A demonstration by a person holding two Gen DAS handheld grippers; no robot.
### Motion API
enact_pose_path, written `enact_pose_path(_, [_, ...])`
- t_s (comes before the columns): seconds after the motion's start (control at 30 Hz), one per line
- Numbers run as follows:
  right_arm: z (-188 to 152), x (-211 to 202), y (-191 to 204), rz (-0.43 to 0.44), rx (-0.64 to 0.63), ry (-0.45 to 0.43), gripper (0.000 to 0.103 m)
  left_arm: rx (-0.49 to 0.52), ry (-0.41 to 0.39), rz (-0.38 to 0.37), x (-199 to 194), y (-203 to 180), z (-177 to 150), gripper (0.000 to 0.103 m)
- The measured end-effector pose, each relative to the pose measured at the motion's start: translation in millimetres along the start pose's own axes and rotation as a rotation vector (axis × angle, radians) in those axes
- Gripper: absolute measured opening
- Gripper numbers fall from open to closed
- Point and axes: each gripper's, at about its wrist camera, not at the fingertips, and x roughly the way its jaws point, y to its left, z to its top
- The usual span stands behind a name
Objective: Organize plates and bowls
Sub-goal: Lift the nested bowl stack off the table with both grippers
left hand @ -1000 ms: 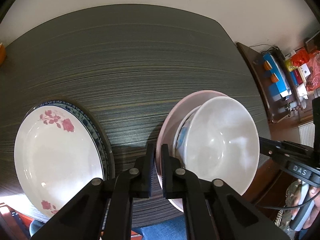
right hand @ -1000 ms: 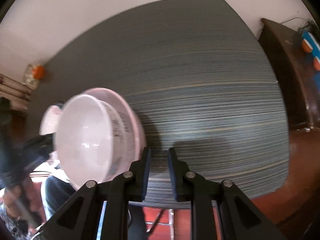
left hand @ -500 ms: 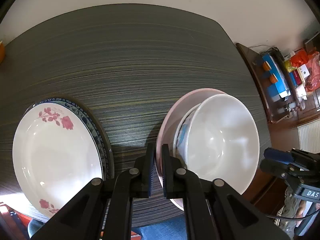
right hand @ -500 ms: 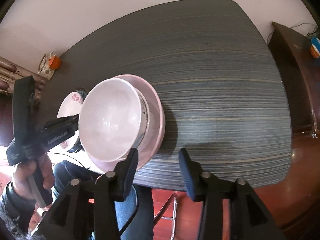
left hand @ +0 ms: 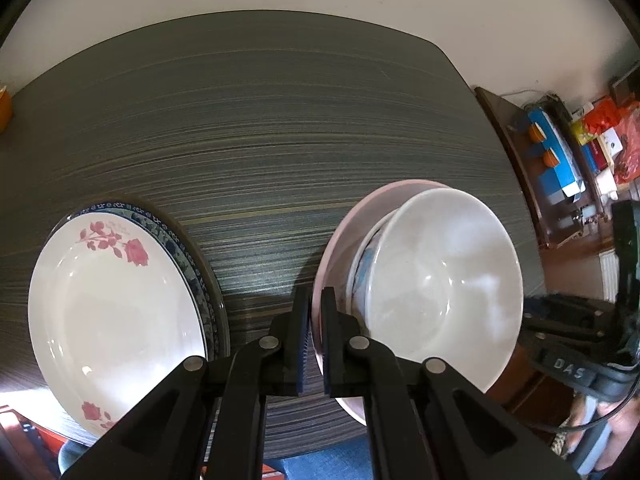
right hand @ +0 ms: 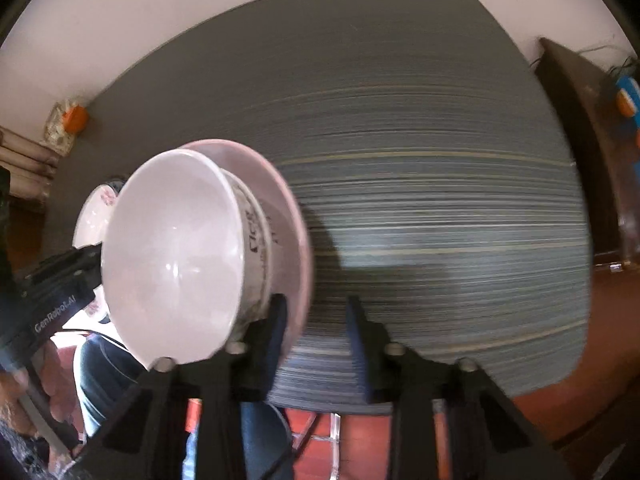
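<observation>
A pink plate (left hand: pixel 338 240) carries a stack of white bowls (left hand: pixel 440 292) at the table's near right edge. My left gripper (left hand: pixel 314 334) is shut on the pink plate's left rim. A white rose-patterned plate (left hand: pixel 104 308) lies on a blue-rimmed plate (left hand: pixel 176 236) at the near left. In the right wrist view the pink plate (right hand: pixel 288 216) and bowls (right hand: pixel 172 252) sit left of centre. My right gripper (right hand: pixel 316 344) is open, its jaws astride the plate's near right rim. The right gripper also shows in the left wrist view (left hand: pixel 560 320).
The dark striped table (left hand: pixel 280 120) stretches back to a white wall. A dark side shelf (left hand: pixel 560 152) with coloured boxes stands to the right. An orange-capped item (right hand: pixel 74 118) sits at the far left corner.
My right gripper opened from shut, pulled back, then moved in again so its jaws stand around the pink plate's rim. The left gripper kept its hold on the plate.
</observation>
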Motion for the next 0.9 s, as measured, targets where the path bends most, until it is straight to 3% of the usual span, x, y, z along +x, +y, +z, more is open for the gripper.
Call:
enact_pose_path(0.23, [0.0, -2.4, 13.2, -0.063, 0.013, -0.053, 0.011, 0.05, -0.011, 0.067, 1.4, -11.4, -0.7, 0.001])
enact_pose_path(0.9, [-3.4, -2.3, 25.2, -0.075, 0.01, -0.058, 0.01, 0.052, -0.023, 0.095, 1.6, -21.9, -1.5, 0.001])
